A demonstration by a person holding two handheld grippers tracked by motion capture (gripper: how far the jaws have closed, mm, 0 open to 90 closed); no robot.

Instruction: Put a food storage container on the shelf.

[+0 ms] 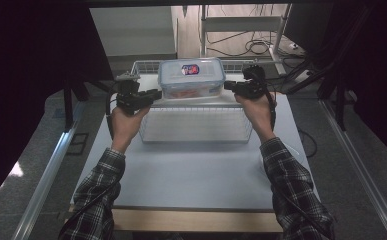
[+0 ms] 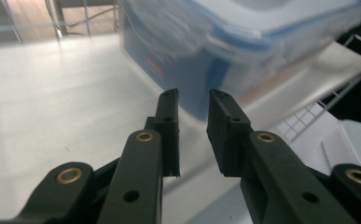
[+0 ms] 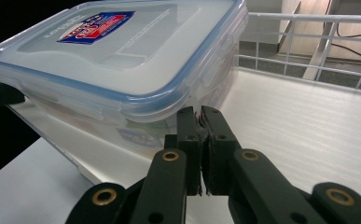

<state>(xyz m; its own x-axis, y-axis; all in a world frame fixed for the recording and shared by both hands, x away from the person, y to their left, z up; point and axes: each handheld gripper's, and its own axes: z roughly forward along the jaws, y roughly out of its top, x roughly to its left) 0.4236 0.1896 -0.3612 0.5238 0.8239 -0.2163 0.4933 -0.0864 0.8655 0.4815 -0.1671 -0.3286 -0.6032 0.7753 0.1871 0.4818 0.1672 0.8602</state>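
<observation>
Looking down at one pale counter (image 1: 181,175), we see one white wire basket (image 1: 196,131) on its far half and one clear plastic container (image 1: 191,78) with a blue-rimmed snap lid held up above the basket's back part, between the two grippers.

Label: one red, white and blue sticker (image 3: 96,26) on the lid, nearer one corner. Its writing is too small and blurred to read. A second, smaller blue mark sits on the container's side wall in the right gripper view, also unreadable. Something orange-red lies inside, low in the container; we cannot tell what.

Count: two grippers, one per hand, two plaid sleeves coming in from the bottom.

Left gripper (image 2: 194,100): at the container's left end. Its fingers (image 2: 169,121) stand apart with a clear gap, tips just short of the container's lower wall, which is blurred. We can't confirm contact from its own view.

Right gripper (image 3: 200,112): at the container's right end, under the lid's rim at a corner. Its fingers (image 3: 215,135) are pressed together, almost no gap. Whether they pinch a lid flap or a thin edge we cannot tell.

Container sits level in the high view, lid on.
</observation>
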